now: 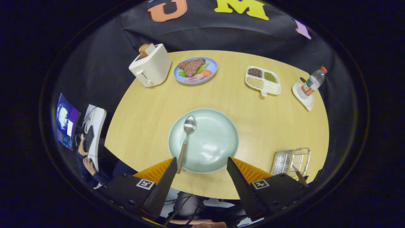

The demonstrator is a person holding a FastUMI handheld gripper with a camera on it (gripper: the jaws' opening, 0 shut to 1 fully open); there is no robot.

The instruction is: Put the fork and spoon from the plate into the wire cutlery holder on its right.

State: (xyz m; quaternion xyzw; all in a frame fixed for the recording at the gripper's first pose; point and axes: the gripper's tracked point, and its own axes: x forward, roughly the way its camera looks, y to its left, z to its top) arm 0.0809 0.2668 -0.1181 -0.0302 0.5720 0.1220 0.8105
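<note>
A pale green plate (218, 139) lies on the round wooden table, just ahead of my fingers. A spoon (186, 139) with a metal bowl and a wooden handle rests on the plate's left side, its handle end reaching over the rim next to my left finger (167, 177). The wire cutlery holder (291, 161) stands to the right of the plate, beside my right finger. A wooden handle (299, 177) sticks out of the holder. My gripper (201, 163) hangs above the near edge of the plate, open, with nothing between its fingers.
At the table's far side stand a white toaster (152, 65) with bread, a blue plate of food (196, 69), a white divided dish of beans (262, 80) and a bottle (311, 84) on a white coaster. A person's hands work at a keyboard (88, 139) on the left.
</note>
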